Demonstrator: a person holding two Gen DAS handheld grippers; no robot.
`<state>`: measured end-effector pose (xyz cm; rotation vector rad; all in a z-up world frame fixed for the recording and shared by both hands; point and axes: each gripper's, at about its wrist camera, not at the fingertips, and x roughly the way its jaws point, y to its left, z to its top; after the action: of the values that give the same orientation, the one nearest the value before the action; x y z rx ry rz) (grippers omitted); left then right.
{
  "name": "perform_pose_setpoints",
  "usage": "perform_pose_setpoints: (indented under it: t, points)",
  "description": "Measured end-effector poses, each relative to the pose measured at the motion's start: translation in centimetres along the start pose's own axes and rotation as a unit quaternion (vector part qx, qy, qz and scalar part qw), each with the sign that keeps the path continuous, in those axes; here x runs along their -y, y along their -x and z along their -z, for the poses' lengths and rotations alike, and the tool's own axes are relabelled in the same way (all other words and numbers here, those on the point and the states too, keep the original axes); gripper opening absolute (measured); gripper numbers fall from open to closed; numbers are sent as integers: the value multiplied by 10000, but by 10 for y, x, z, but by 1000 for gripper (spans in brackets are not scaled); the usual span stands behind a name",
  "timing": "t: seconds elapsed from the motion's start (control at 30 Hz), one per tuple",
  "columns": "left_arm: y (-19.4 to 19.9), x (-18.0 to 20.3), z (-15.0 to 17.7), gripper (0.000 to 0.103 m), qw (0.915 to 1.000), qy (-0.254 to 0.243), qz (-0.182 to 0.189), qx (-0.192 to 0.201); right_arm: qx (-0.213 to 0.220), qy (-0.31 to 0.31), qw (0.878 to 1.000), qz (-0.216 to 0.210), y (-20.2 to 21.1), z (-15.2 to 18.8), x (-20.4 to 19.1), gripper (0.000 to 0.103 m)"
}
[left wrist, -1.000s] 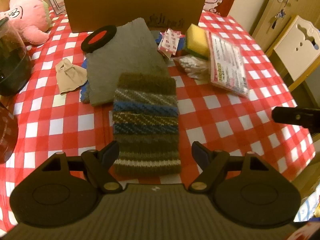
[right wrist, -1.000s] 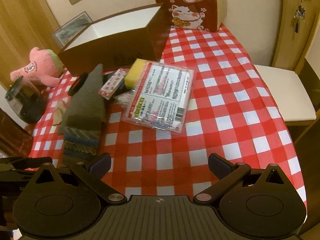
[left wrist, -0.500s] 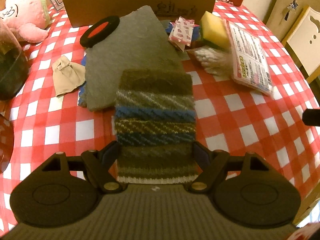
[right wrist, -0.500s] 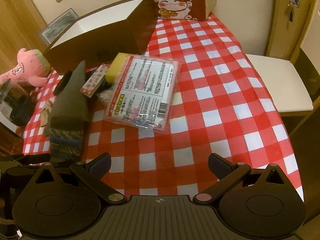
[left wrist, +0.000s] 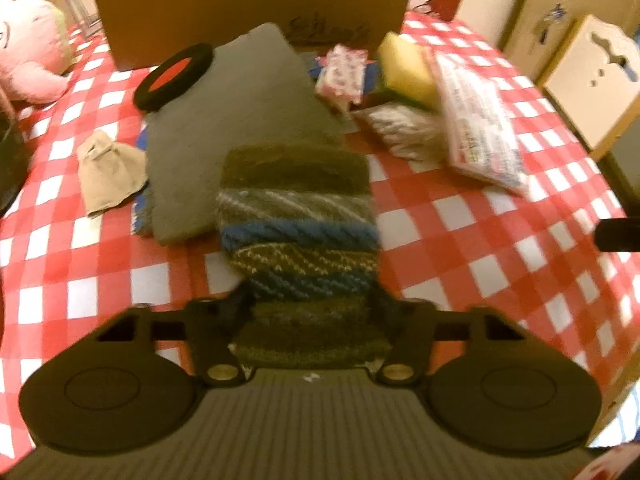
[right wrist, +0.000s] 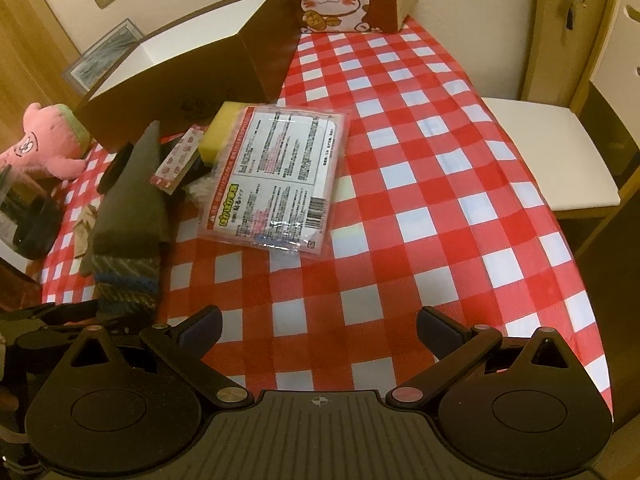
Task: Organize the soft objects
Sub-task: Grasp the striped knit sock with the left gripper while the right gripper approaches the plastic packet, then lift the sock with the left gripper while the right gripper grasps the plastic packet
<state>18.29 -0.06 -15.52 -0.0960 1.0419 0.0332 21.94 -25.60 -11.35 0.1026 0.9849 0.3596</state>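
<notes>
The striped knitted cloth [left wrist: 298, 236] lies on the red checked tablecloth [left wrist: 460, 240], its near end pinched between the fingers of the left gripper [left wrist: 310, 312], its far end overlapping a grey felt cloth [left wrist: 232, 120]. The right gripper [right wrist: 319, 330] hangs spread wide over bare tablecloth, gripping nothing. Behind stands a cardboard box [left wrist: 248, 12].
</notes>
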Motion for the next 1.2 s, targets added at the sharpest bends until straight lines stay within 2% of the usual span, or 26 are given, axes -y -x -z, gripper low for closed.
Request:
perform_pose_setpoints:
  t: [0.03,0.2,0.33,0.53,0.73,1.07,1.2]
  points:
    - [1,-1,0,32,10000,2,70,0,5,-7,10000,3,0,0,-1,103]
    - [9,0,1,25,9998,-101,143,-11,73,3,10000,1,3,2,-11,103]
    - [27,-3,5,24,9995,-171,246,92,182,18,9998,10,7,5,-21,103]
    - [62,-10,4,24,9976,-407,289,474,335,-41,9994,-11,9,8,-37,103]
    - [88,-28,-2,24,9959,-473,190,746,549,-67,9985,-8,8,7,-53,103]
    - [94,-46,-16,24,9961,-257,96,837,946,-145,9954,-100,2,-20,-54,103]
    - [88,-44,-26,24,9967,-80,-34,805,947,-96,9952,-232,-12,-36,-47,103]
